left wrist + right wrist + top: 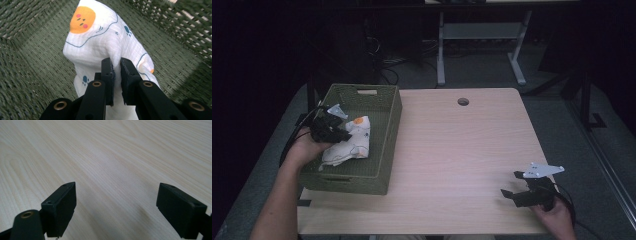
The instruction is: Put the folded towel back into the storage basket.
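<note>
Dim room, pale bench [452, 150]: my left gripper [116, 72] jaws pinch only a fold of the cloth [100, 42] inside the basket [389, 135] at left, so it may slip or snag on the weave, while my right gripper [518, 187] idles, jaws spread.

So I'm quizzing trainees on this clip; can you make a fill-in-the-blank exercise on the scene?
1. The left gripper is shut on a white printed ____.
2. That gripper reaches into the green woven ____.
3. The right gripper has its fingers ____ over the bare table.
4. The round patch on the cloth is coloured ____.

Missing words: cloth; basket; open; orange
</note>
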